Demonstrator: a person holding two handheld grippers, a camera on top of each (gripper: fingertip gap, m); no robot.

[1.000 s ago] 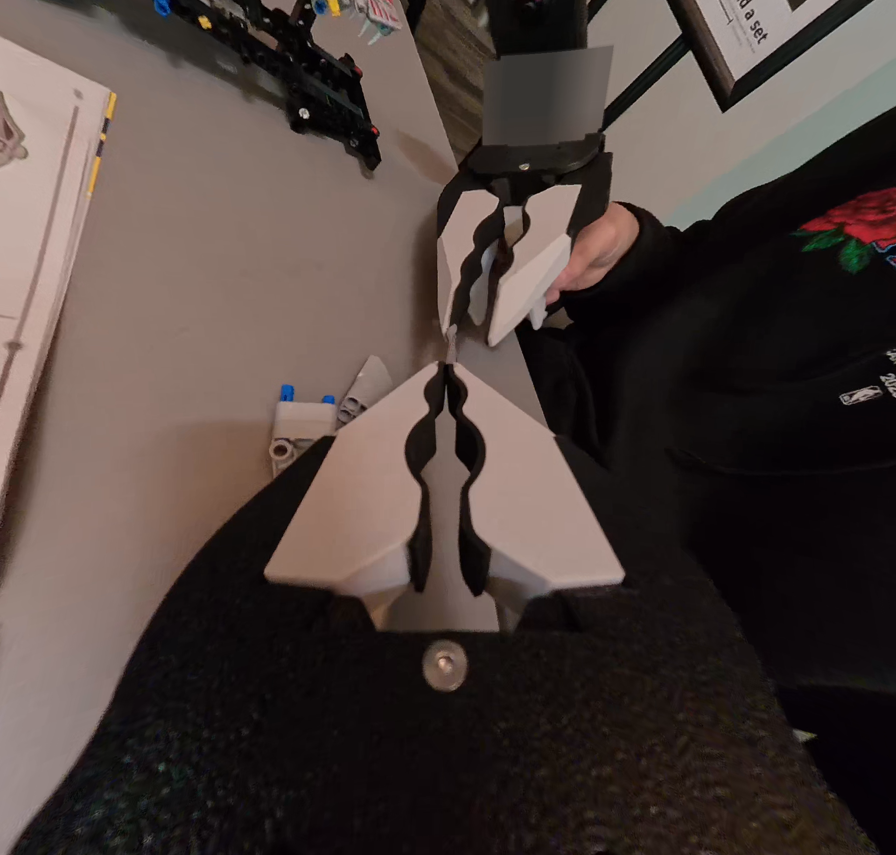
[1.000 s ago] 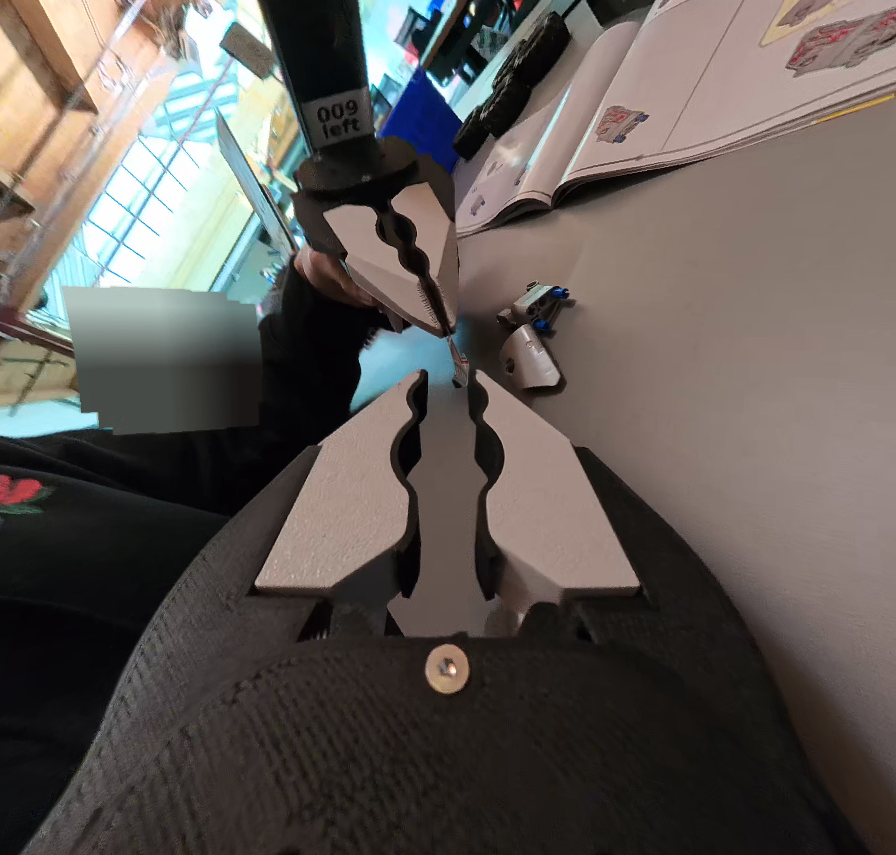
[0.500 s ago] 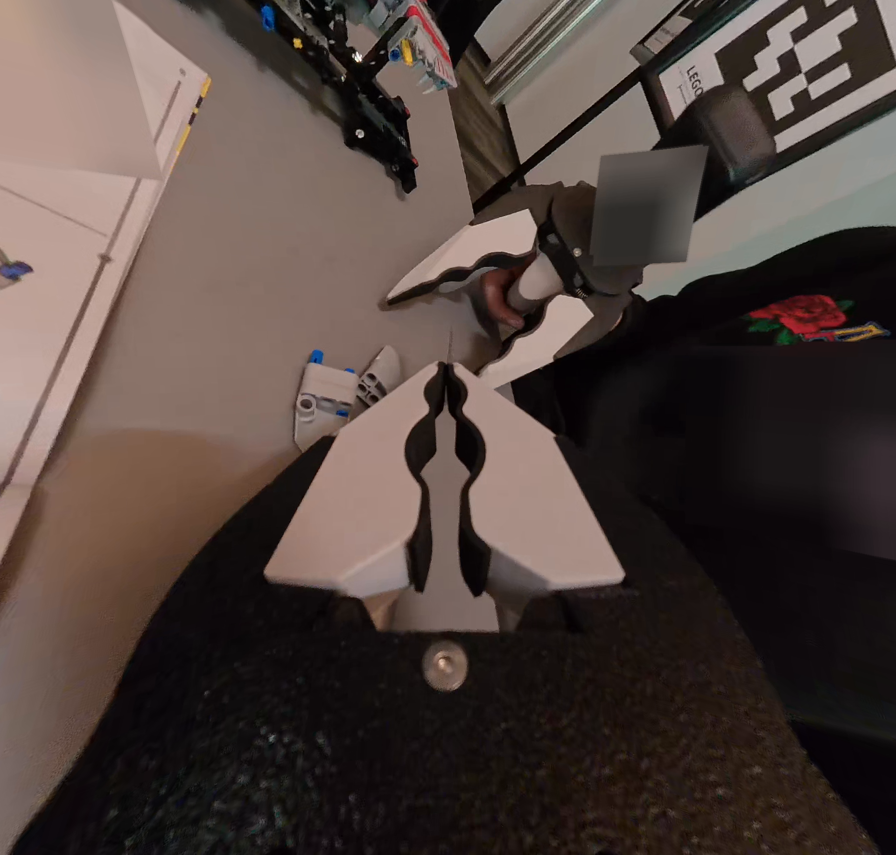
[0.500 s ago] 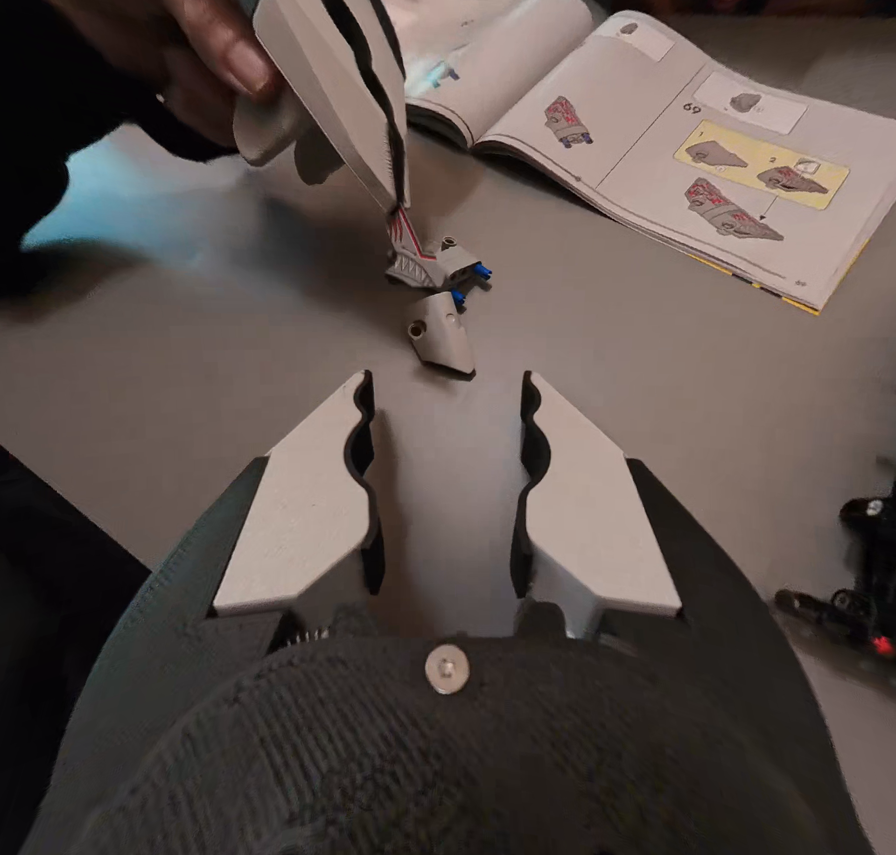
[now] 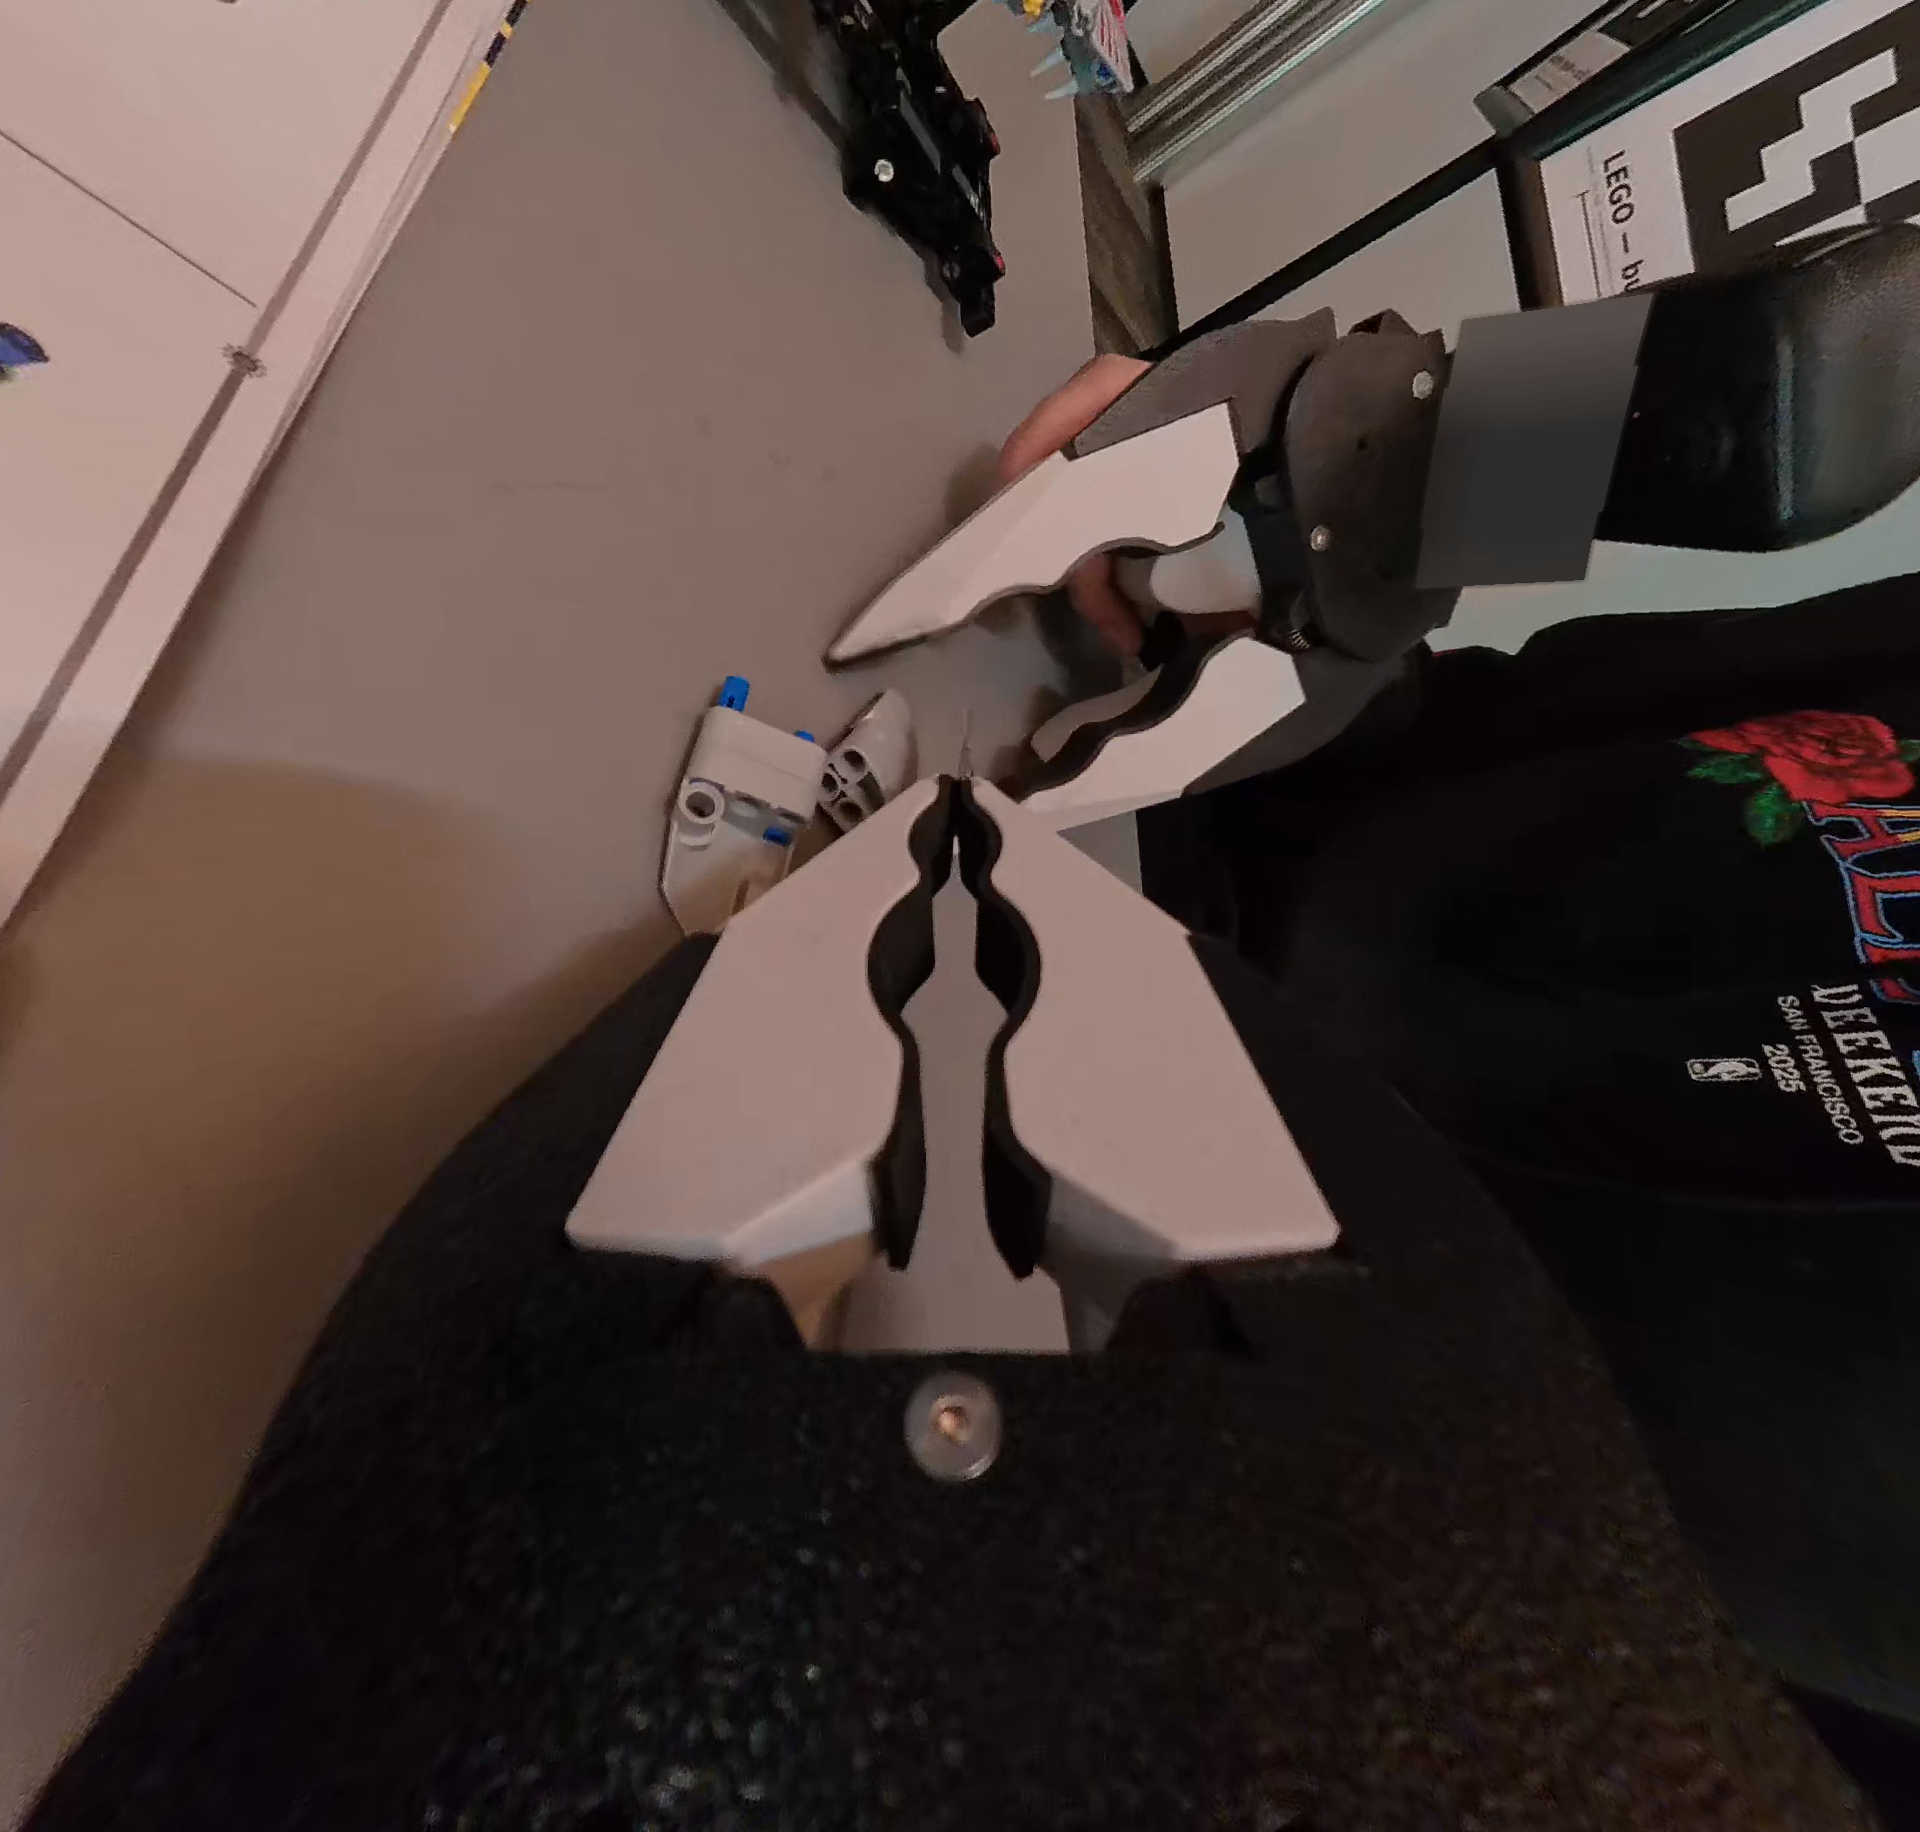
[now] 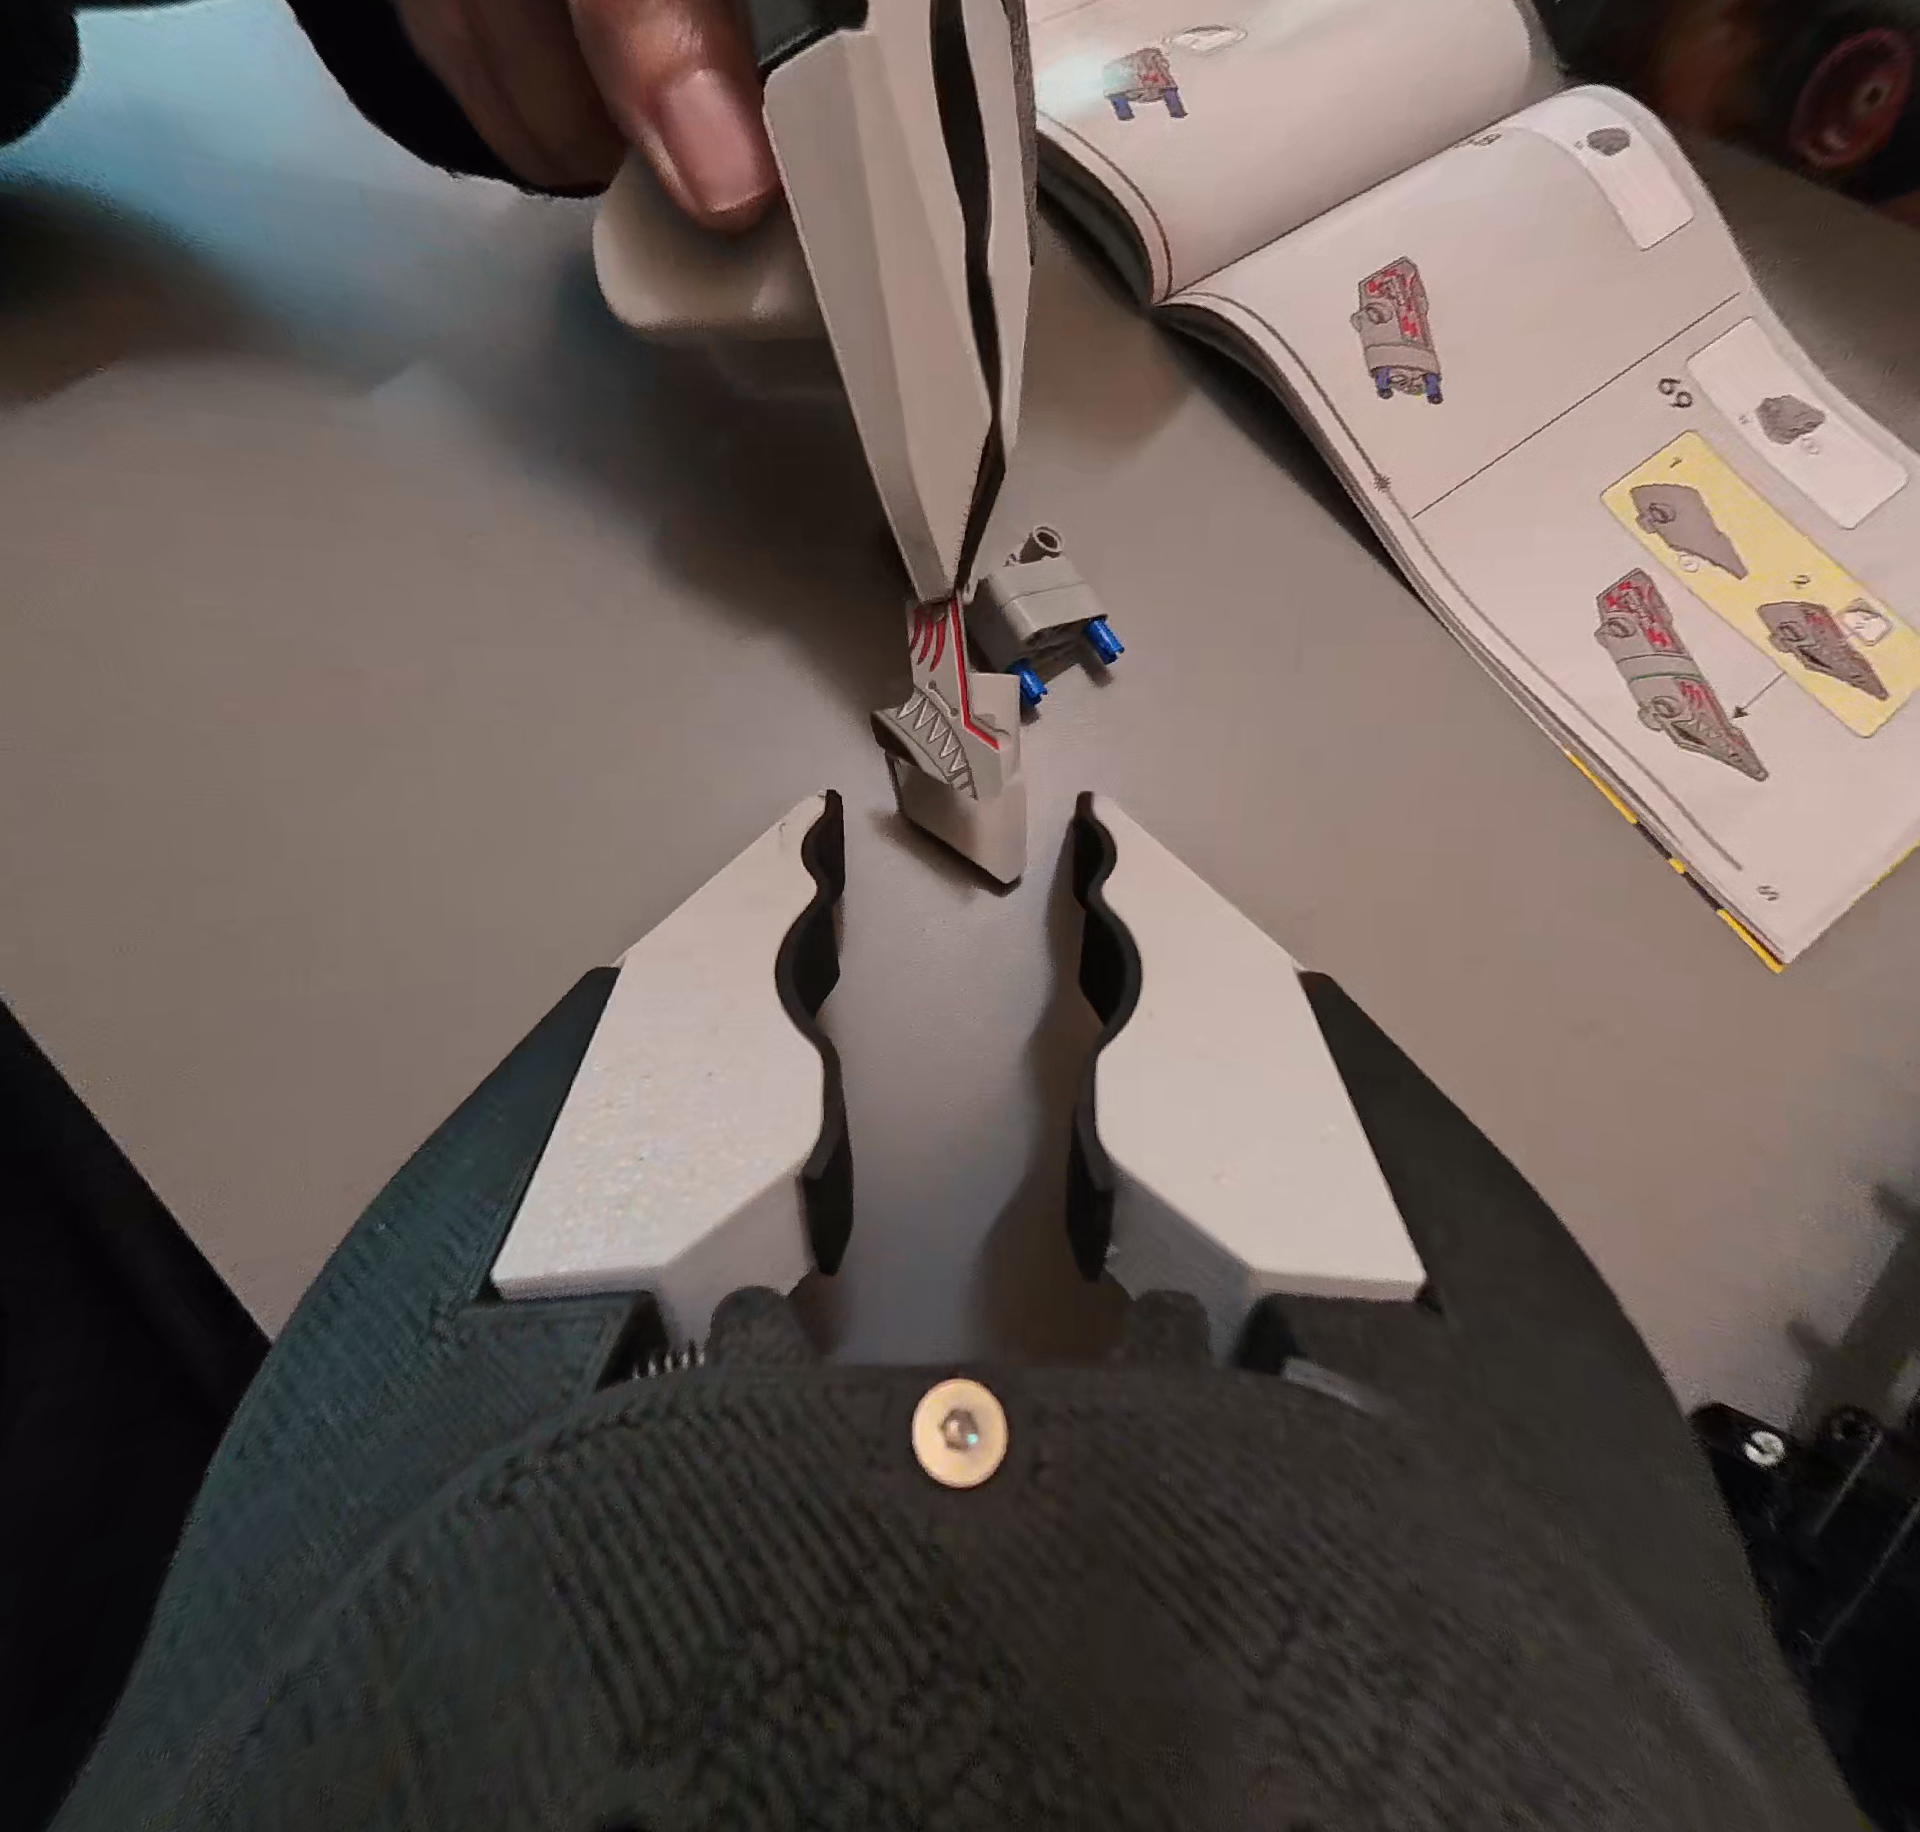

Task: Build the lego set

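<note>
My left hand-held gripper [image 6: 951,587] is clenched on the top edge of a thin sticker [image 6: 940,691] printed with teeth and red stripes, which hangs down over the grey wedge panel [image 6: 971,826] lying on the bench [image 6: 416,587]. My right hand-held gripper [image 6: 956,811] sits released, its jaws apart just short of the panel. To do this well I'd steady the panel with the right one first, then lower the sticker square to its edges, pressing from one end so it lies flat. The grey block with blue pins [image 6: 1039,608] rests just behind, and the open instruction booklet [image 6: 1558,432] lies to the right.
</note>
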